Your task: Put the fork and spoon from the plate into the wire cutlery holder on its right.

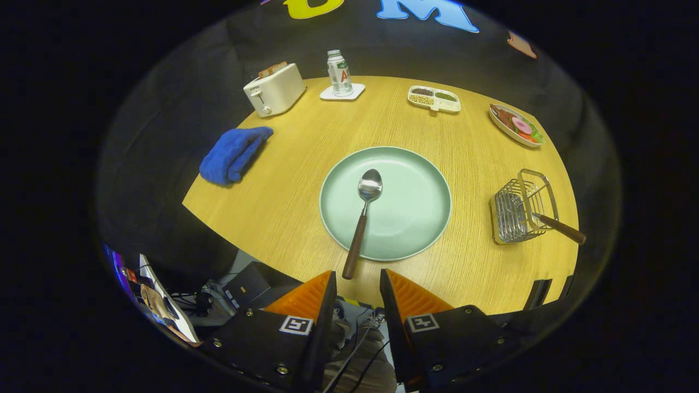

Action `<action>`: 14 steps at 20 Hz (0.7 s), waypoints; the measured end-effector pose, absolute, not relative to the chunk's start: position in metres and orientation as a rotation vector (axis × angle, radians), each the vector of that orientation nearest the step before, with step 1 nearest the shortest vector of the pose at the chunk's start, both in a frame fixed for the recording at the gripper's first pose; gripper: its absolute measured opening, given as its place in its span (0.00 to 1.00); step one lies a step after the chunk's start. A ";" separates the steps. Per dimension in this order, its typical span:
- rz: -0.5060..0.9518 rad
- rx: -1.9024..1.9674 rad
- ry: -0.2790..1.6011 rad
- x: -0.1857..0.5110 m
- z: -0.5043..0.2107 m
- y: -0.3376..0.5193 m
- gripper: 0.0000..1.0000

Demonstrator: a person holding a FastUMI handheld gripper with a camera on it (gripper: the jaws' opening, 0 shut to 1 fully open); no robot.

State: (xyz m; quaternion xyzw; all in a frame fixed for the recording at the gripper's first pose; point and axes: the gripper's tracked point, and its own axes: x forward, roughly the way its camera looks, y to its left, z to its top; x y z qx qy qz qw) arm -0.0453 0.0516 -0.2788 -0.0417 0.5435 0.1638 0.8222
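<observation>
The gripper view looks down and forward from above the near edge of the round wooden table (pixel 284 180), set well back, taking in the whole tabletop to the booth wall, the parted fingers (pixel 319 297) lowest

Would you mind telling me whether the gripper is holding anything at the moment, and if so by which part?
Nothing is held: the gripper is open, and the spoon lies on the plate just ahead of its fingers.
</observation>
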 end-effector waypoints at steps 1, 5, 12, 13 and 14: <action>0.349 -0.090 1.169 -0.047 -0.286 0.055 0.48; 0.333 -0.102 1.211 -0.049 -0.312 0.063 0.48; 0.295 -0.054 1.265 -0.030 -0.334 0.073 0.48; 0.288 -0.060 1.275 -0.033 -0.334 0.069 0.35; 0.305 -0.060 1.286 -0.036 -0.334 0.071 0.21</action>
